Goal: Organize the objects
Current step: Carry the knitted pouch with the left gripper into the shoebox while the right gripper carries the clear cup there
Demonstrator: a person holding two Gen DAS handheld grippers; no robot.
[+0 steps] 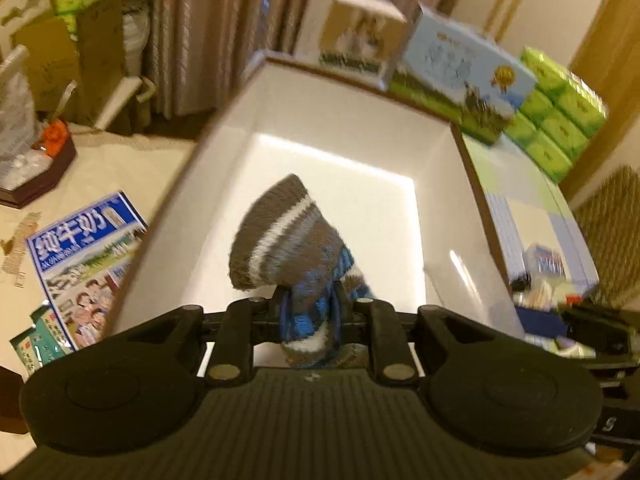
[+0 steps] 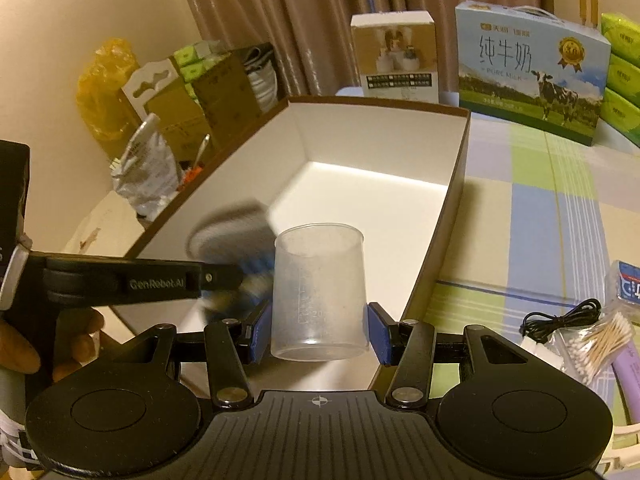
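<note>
The left tongs [image 1: 308,312] are clamped on a fuzzy striped sock in grey, white and blue [image 1: 286,240], pinching it at its blue-banded middle so that the grey toe end flops up and forward. The sock hangs over the inside of a large open cardboard box with white walls and a brown rim [image 1: 360,128], above its bare white floor.

In the right wrist view, the right tongs [image 2: 318,330] grip a translucent plastic measuring cup [image 2: 318,296] between their blue pads [image 2: 378,332]; the cup stands upright, mouth up, over the near end of the same box [image 2: 456,184]. The left tongs reach in from the left beside the cup, their sock a blur just beside the cup's left wall.

The box sits on a tabletop covered with a pastel checked cloth [image 2: 532,200]. Behind it stand a blue milk carton printed with a cow [image 2: 532,68] and a smaller white-and-tan box [image 2: 396,52]. To the right of the box lie a bundle of cotton swabs [image 2: 600,340] and a coiled black cable [image 2: 560,318].
</note>
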